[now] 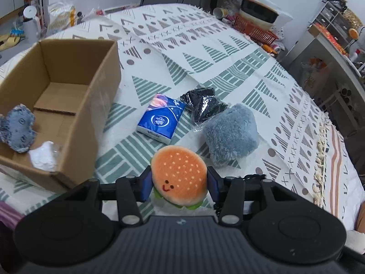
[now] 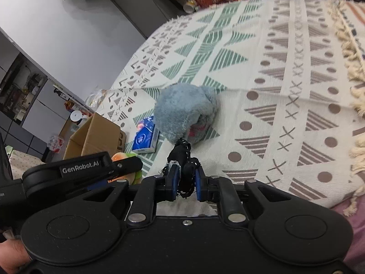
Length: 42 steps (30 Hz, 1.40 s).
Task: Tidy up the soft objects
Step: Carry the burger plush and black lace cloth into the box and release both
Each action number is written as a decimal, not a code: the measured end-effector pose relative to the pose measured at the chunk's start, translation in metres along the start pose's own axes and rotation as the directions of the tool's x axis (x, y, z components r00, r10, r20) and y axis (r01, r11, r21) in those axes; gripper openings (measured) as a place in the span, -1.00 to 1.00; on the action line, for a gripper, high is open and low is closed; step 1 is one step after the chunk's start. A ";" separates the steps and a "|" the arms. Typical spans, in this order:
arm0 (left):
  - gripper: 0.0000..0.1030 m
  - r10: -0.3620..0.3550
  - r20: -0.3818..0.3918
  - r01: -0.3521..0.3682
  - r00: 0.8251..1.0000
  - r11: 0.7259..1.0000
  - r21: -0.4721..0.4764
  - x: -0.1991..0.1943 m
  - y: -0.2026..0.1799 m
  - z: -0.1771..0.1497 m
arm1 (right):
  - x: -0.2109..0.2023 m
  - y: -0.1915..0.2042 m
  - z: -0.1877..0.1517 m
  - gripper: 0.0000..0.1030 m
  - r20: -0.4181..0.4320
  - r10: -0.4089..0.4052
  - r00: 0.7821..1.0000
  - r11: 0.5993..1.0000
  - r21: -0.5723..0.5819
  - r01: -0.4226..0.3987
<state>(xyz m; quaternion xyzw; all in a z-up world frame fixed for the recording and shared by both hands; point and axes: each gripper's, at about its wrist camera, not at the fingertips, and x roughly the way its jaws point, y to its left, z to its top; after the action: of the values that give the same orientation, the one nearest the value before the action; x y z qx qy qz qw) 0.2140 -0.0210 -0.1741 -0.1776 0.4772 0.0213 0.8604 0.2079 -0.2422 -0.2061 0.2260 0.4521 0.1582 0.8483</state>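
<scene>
Burger plush (image 1: pixel 179 178) in left tool (image 1: pixel 180 186), black item (image 2: pixel 186 171) in right tool (image 2: pixel 186 183)

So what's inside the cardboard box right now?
The cardboard box holds a blue-grey plush piece and a crumpled white item at its near end. The far floor looks bare; the near wall hides the closest corner.

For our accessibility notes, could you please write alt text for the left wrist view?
The left tool grips a burger plush above a patterned blanket. A cardboard box sits left; a tissue pack, black bundle and grey plush lie ahead.
</scene>
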 end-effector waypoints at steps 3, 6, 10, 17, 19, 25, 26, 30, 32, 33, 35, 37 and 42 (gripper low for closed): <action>-0.08 -0.012 0.016 0.012 1.000 1.000 0.005 -0.010 0.005 0.000 | -0.007 0.009 -0.001 -0.70 0.027 -0.023 0.999 1.000 -0.009 0.024; -0.08 -0.025 0.038 0.024 0.999 1.000 0.018 -0.020 0.008 -0.001 | -0.019 0.018 -0.002 -0.71 0.061 -0.040 0.997 0.999 -0.023 0.041; -0.08 -0.057 0.064 0.056 0.996 0.998 0.031 -0.034 0.013 -0.001 | -0.031 0.030 -0.005 -0.72 0.091 -0.064 0.994 0.997 -0.041 0.068; -0.08 -0.100 0.087 0.099 0.991 0.995 0.011 -0.047 0.023 0.005 | -0.047 0.052 -0.005 -0.72 0.139 -0.075 0.987 0.994 -0.066 0.085; -0.08 -0.103 0.097 0.102 0.990 0.995 0.010 -0.051 0.026 0.007 | -0.050 0.059 -0.003 -0.72 0.150 -0.077 0.986 0.993 -0.077 0.090; -0.08 -0.121 0.121 0.125 0.985 0.992 -0.023 -0.058 0.038 0.015 | -0.055 0.078 0.002 -0.72 0.176 -0.061 0.983 0.989 -0.122 0.083; -0.08 -0.125 0.123 0.129 0.985 0.991 -0.026 -0.059 0.040 0.015 | -0.055 0.082 0.003 -0.72 0.180 -0.061 0.982 0.988 -0.128 0.085; -0.08 -0.122 0.141 0.129 0.982 0.991 -0.037 -0.063 0.047 0.019 | -0.053 0.094 0.007 -0.72 0.191 -0.044 0.981 0.986 -0.147 0.073; -0.08 -0.111 0.157 0.119 0.981 0.992 -0.041 -0.066 0.052 0.021 | -0.050 0.100 0.009 -0.72 0.196 -0.038 0.980 0.985 -0.160 0.071; -0.08 -0.107 0.164 0.116 0.981 0.992 -0.046 -0.068 0.056 0.023 | -0.049 0.103 0.010 -0.72 0.198 -0.036 0.980 0.984 -0.163 0.069; -0.08 -0.105 0.172 0.116 0.979 0.991 -0.059 -0.070 0.062 0.025 | -0.046 0.108 0.012 -0.72 0.200 -0.025 0.979 0.984 -0.167 0.059; -0.08 -0.104 0.177 0.119 0.979 0.990 -0.077 -0.071 0.069 0.028 | -0.044 0.112 0.013 -0.72 0.202 -0.019 0.979 0.984 -0.168 0.053; -0.08 -0.112 0.179 0.135 0.978 0.983 -0.125 -0.073 0.086 0.035 | -0.036 0.125 0.015 -0.72 0.200 -0.003 0.980 0.982 -0.184 0.041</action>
<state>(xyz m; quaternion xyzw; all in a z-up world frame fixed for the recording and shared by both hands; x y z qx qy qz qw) 0.1852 0.0803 -0.1217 -0.2629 0.3870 0.0155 0.8837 0.1929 -0.1572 -0.1078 0.1549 0.3508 0.1672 0.9083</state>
